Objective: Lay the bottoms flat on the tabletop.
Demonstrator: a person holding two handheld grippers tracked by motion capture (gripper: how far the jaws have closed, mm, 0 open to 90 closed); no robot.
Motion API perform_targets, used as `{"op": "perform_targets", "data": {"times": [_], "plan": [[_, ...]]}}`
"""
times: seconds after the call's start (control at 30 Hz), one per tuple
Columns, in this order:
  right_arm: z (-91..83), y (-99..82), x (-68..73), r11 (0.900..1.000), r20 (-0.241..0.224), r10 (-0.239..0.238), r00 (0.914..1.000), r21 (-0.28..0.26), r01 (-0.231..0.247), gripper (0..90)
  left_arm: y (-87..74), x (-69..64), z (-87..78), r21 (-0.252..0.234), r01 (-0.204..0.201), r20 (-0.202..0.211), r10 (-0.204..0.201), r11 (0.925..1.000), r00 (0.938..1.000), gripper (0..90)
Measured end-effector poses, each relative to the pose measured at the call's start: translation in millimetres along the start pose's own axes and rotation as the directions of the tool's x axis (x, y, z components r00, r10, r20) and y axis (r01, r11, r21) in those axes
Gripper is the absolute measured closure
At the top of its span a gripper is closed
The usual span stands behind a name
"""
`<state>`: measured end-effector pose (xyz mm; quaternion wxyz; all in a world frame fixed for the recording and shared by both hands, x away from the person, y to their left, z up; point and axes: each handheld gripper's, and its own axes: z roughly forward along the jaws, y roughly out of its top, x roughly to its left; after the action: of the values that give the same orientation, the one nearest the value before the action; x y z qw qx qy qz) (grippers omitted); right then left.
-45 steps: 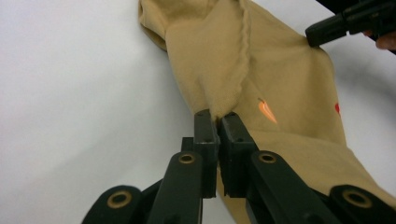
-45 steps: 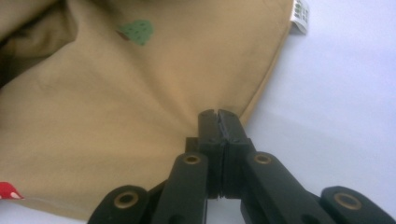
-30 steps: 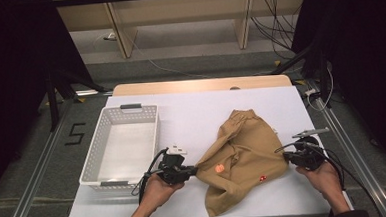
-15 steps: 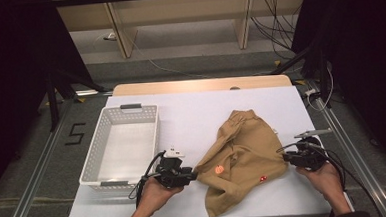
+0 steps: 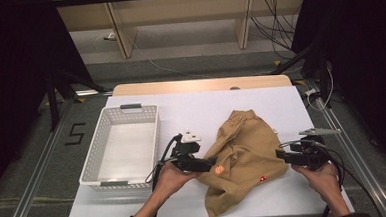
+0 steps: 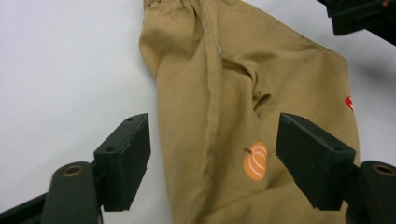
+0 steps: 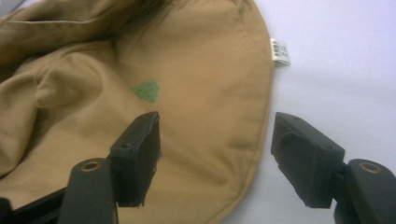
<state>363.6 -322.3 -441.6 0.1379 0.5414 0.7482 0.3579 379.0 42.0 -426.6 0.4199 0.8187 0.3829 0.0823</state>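
the white table [image 5: 191,106] carries a white basket [image 5: 123,144] at my left and the tan garment [image 5: 246,156] lying crumpled between my hands. it looks soft, light and floppy; i'd pinch a seam edge. my left gripper [image 6: 212,158] and right gripper [image 7: 215,154] have just been opening, jaws apart, seemingly clear of the cloth.

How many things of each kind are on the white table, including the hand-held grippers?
Tan garment: 1
White basket: 1
Hand-held gripper: 2, the left hand-held gripper and the right hand-held gripper, each with open jaws beside an edge of the garment
Total: 4
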Motion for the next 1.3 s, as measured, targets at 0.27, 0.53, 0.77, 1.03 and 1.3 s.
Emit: {"op": "perform_targets", "data": {"times": [0.27,0.53,0.77,1.03,1.3], "plan": [[-2.3,0.6,14.2,0.998,-0.035,-0.039,0.9986,-0.051,0.037,31.1,16.6,-3.6,21.4,-0.018,-0.056,0.015,0.056,0.9983,0.9983,40.3],[2.5,-0.6,18.8,0.998,-0.038,-0.059,0.9975,-0.024,0.058,31.0,22.1,-5.9,41.6,-0.006,-0.12,-0.009,0.12,0.9928,0.9928,73.4],[2.9,-0.6,16.9,0.9984,-0.031,-0.053,0.9981,-0.02,0.052,31.4,22.3,8.9,36.5,-0.027,-0.093,-0.052,0.092,0.9953,0.9944,86.3],[2.7,-1.0,15.2,0.9985,-0.025,-0.052,0.9983,-0.019,0.051,31.6,22.5,25.4,25.2,-0.041,-0.062,-0.126,0.056,0.9973,0.9905,86.4],[4.2,-1.7,13.2,0.9987,-0.012,-0.052,0.9986,-0.005,0.051,32.1,19.7,46.5,19.3,-0.055,-0.005,-0.183,-0.006,0.9985,0.9831,84.9]]}}
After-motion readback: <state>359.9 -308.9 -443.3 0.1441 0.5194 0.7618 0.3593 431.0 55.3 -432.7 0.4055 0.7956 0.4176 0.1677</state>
